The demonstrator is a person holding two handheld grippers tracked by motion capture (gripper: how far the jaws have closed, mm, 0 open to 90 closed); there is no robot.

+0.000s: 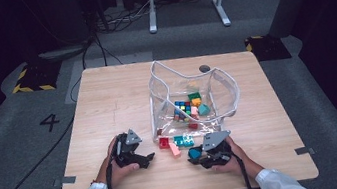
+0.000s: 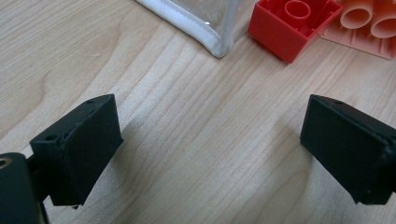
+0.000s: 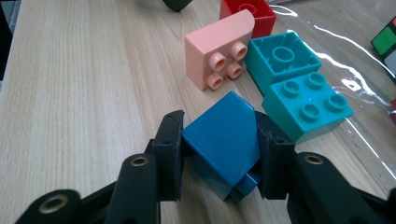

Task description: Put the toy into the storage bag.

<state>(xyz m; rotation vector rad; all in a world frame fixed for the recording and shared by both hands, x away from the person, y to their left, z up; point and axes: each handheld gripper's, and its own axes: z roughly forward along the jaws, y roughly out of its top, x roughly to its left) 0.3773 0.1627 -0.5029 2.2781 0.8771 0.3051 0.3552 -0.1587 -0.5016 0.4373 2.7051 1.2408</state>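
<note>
The right gripper [image 3: 218, 156] has its two black jaws pressed against the sides of a blue building block [image 3: 223, 140], which sits tilted between them with its smooth sloped face up and its lower end on the wooden table [image 1: 107, 103]. In the high view this block [image 1: 195, 152] lies near the table's front edge, at about five o'clock from the table's middle.

From the held block, a teal studded brick [image 3: 306, 107] sits just beside it at two o'clock, a second teal brick [image 3: 282, 57] turned hollow side up lies past that, a pink brick [image 3: 219, 49] stands on its side at twelve o'clock, and a red brick [image 3: 247, 14] is farther out behind the pink one.

The left gripper [image 2: 210, 140] rests low over bare wood with its jaws spread wide and nothing between them. A clear plastic bag [image 1: 192, 96] with white piping stands open at the table's middle, holding more coloured blocks.
</note>
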